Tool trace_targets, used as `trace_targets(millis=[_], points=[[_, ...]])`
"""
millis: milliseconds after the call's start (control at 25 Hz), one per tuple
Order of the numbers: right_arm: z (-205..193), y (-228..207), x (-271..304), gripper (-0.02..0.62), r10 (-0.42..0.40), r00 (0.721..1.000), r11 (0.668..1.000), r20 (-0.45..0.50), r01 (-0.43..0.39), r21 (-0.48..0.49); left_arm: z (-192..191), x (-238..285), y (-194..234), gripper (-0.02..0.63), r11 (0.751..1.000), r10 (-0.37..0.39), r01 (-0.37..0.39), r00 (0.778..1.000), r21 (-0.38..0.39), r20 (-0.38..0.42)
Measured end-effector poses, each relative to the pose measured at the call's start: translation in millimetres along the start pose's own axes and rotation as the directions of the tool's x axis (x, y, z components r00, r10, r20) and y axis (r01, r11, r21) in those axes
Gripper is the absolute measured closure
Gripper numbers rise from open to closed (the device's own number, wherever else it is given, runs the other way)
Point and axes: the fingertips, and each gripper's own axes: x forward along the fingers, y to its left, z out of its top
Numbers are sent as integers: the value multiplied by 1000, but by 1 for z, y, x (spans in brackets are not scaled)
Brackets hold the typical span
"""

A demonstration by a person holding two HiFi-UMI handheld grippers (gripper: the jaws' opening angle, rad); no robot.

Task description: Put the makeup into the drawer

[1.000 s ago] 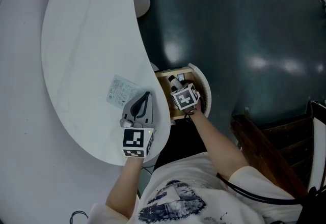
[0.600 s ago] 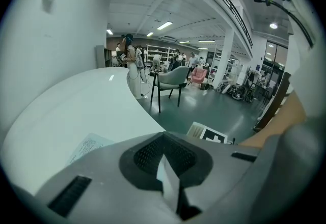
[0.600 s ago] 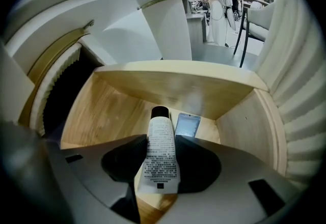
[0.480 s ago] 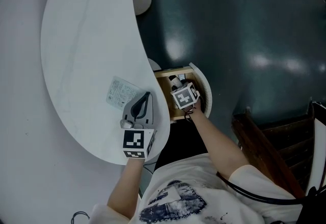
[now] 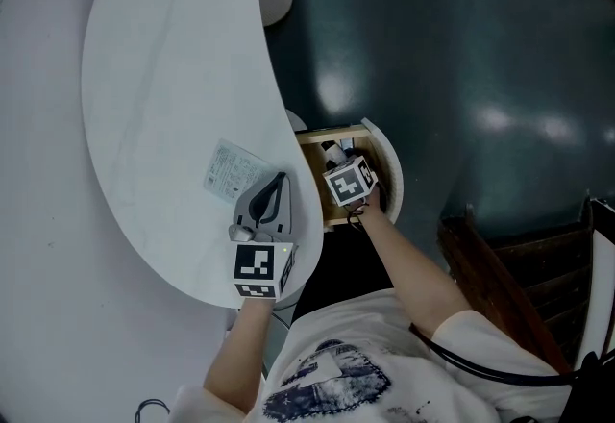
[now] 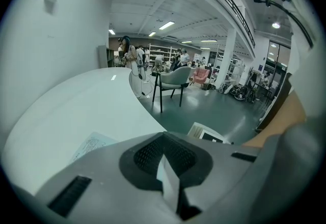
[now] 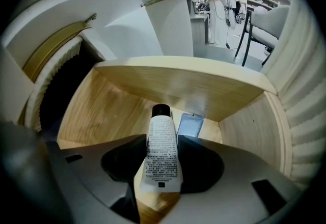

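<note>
Your right tool point(image 7: 162, 156) is clamped on a white makeup tube point(image 7: 162, 139) with a black cap, one pad against each side of it. The cap end points down into the open wooden drawer point(image 7: 173, 88). The tube hangs above the drawer's floor, and I cannot tell whether it touches. A small blue sachet point(image 7: 190, 125) lies flat on that floor, just beside the cap. In the head view the drawer point(image 5: 315, 188) juts out from under the tabletop's point(image 5: 173, 75) curved edge. Your left tool point(image 5: 272, 188) sits by that edge with its jaws together and nothing between them, next to a printed sheet point(image 5: 229, 171).
</note>
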Motion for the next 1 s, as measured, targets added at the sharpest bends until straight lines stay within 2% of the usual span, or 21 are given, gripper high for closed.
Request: trace_targets(millis=[440,1000], points=[[3,2,-3,405,-24,1000,1000,9,24,3,-3,-15,4,560,1000,11,-12,1000,4,19],[14,12,-45,405,-50,994,998,102,47,38,-3,-56,2,560,1000,8,-10,997,28,80]])
